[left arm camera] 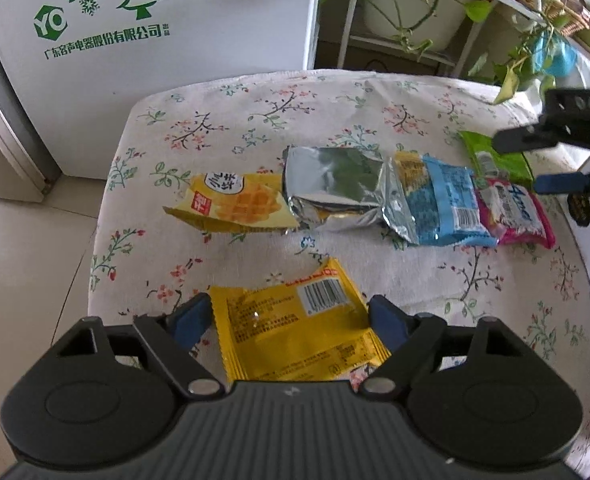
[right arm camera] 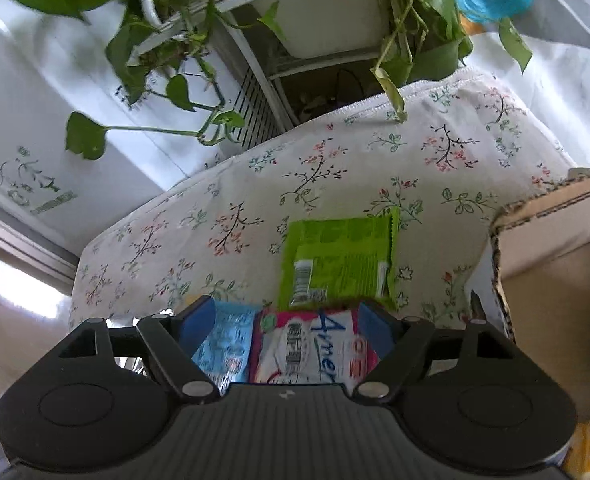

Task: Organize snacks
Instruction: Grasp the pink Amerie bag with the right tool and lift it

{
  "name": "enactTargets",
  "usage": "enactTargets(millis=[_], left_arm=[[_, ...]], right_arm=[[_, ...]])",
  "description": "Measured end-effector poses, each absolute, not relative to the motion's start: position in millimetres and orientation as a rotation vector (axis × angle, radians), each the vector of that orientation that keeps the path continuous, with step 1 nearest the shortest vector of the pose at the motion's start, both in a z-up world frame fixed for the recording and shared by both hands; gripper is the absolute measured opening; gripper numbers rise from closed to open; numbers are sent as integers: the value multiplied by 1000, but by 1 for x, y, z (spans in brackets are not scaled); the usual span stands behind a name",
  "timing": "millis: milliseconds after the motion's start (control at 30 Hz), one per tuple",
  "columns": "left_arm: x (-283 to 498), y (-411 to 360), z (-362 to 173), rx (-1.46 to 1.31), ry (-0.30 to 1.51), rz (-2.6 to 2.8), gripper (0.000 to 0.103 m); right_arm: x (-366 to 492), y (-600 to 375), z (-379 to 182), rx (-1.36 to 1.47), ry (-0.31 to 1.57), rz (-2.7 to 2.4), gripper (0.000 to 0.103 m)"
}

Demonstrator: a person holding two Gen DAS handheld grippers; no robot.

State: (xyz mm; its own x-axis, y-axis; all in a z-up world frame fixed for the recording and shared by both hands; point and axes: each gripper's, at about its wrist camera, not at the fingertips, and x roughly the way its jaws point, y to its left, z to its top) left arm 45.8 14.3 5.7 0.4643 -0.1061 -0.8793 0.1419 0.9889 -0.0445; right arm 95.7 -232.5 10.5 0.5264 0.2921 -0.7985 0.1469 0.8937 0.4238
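The left tongs are spread wide, with a flat yellow foil snack packet, barcode side up, lying between the blue pads; neither pad clearly presses it. The right tongs are likewise released, poised over a pink-and-white snack packet with blue lettering, with a light blue snack packet just beside it on the left.

Beyond the pink packet lies a lime-green snack packet, flat on the bench with its flowered white cloth. In the left view, a row runs across the cloth: a yellow waffle-print packet, a crumpled silver foil bag, then the blue, pink and green ones at the right.

A brown cardboard box stands at the bench's right edge. Behind the bench are a white refrigerator with green printing and trailing green potted plants.
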Motion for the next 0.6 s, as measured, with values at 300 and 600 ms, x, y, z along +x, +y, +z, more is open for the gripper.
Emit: enactTargets(millis=[300,600], left_arm=[[42,6,-1,73,1092,-151,102],[45,4,-1,73,1107,-144,103]], right_arm=[[108,-233,-2,499,1013,86,84],[113,-227,-7,456,1026,89,85]])
